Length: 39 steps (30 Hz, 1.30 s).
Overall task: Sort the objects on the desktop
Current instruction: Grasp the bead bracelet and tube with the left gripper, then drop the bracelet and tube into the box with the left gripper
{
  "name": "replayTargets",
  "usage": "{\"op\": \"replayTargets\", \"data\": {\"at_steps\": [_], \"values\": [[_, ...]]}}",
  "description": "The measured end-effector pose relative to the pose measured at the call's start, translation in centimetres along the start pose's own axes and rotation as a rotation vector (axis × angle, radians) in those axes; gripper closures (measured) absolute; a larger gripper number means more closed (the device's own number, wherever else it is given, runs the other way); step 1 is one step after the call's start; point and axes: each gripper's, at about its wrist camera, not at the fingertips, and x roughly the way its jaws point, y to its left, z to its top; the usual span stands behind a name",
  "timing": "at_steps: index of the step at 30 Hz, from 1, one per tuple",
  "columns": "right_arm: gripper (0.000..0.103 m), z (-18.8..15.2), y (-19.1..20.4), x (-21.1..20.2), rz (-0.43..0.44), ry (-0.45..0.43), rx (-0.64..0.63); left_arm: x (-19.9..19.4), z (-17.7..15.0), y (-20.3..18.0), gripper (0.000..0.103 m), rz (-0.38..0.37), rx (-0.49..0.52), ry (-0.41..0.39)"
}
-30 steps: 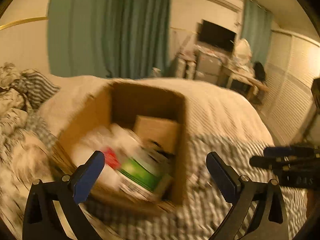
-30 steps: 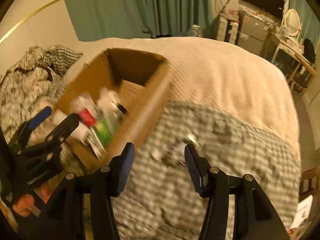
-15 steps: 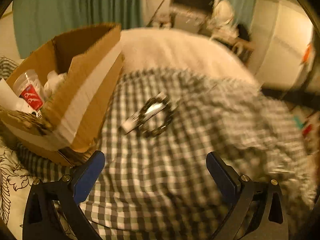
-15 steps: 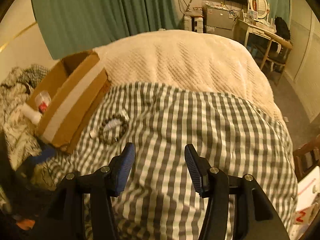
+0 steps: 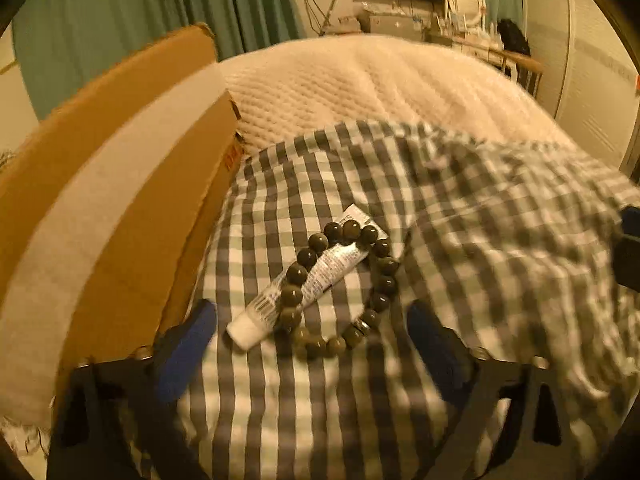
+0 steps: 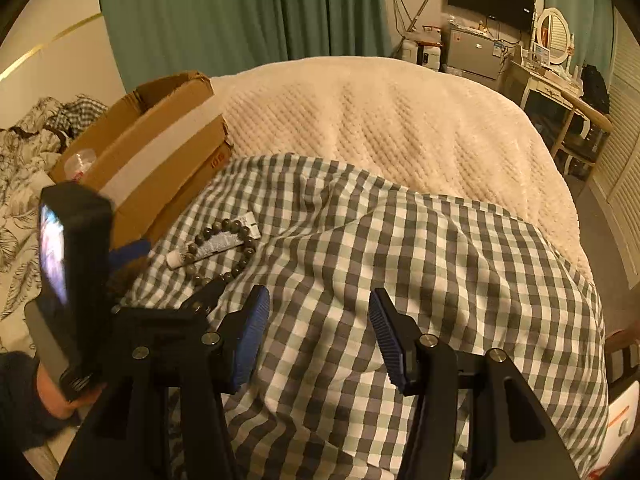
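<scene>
Now the left gripper (image 5: 310,330), jaws spread wide and empty, hovers just short of the bead bracelet (image 5: 340,288) and white tube (image 5: 304,278) beside the cardboard box (image 5: 120,200), seemingly lining up a pickup that calls for closing on one, while the right gripper (image 6: 318,328) waits open, farther from the box.

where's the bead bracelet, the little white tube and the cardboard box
bead bracelet (image 5: 387,285), left wrist view, a bead on its right side
white tube (image 5: 326,270), left wrist view, printed middle of its body
cardboard box (image 6: 160,156), right wrist view, pale tape strip along its near side wall
</scene>
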Motion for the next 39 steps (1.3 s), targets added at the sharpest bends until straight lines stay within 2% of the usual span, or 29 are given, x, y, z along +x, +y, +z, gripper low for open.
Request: {"op": "replayTargets", "data": {"at_steps": [3, 4, 5, 7, 11, 14, 18, 20, 26, 31, 33, 37, 39], "values": [[0.051, -0.4, 0.3, 0.7, -0.006, 0.017, -0.009, 1.4, -0.2, 0.5, 0.04, -0.003, -0.004, 0.013], [0.051, -0.6, 0.6, 0.9, -0.01, 0.025, -0.015, 1.4, -0.3, 0.8, 0.064, -0.004, -0.011, 0.003], [0.051, -0.6, 0.8, 1.2, -0.013, 0.033, -0.021, 1.3, -0.4, 1.0, 0.074, -0.002, -0.008, 0.008], [0.051, -0.8, 1.2, 1.7, -0.02, 0.047, -0.033, 0.7, -0.6, 1.5, 0.079, -0.021, -0.002, 0.0], [0.052, -1.0, 1.8, 1.7, -0.036, 0.057, -0.049, -1.8, -0.6, 3.3, 0.079, -0.075, -0.05, -0.027], [0.052, -1.1, 2.1, 1.2, -0.029, 0.048, -0.038, -5.1, -0.7, 4.9, 0.079, -0.101, -0.092, -0.06], [0.051, -1.2, 2.5, 0.3, 0.003, 0.038, -0.005, -8.7, -0.8, 7.0, 0.079, -0.141, -0.128, -0.083], [0.051, -1.2, 3.2, 0.1, 0.027, 0.041, 0.012, -10.1, -1.3, 7.6, 0.079, -0.135, -0.134, -0.094], [0.051, -0.7, 5.9, 0.9, 0.092, 0.048, 0.035, -10.9, -1.3, 9.0, 0.079, -0.178, -0.154, -0.109], [0.049, 0.9, 7.3, 0.0, 0.21, -0.02, 0.067, -11.7, -0.8, 9.6, 0.079, -0.222, -0.159, -0.139], [0.046, 1.3, 7.9, -0.7, 0.215, -0.056, 0.051, -12.5, 0.3, 10.7, 0.079, -0.236, -0.178, -0.162], [0.046, 1.1, 8.3, -0.6, 0.21, -0.041, 0.043, -15.0, 3.9, 14.4, 0.079, -0.171, -0.238, -0.263], [0.046, 0.7, 8.3, -0.1, 0.203, -0.016, 0.043, -15.6, 5.8, 16.6, 0.069, -0.072, -0.256, -0.282]]}}
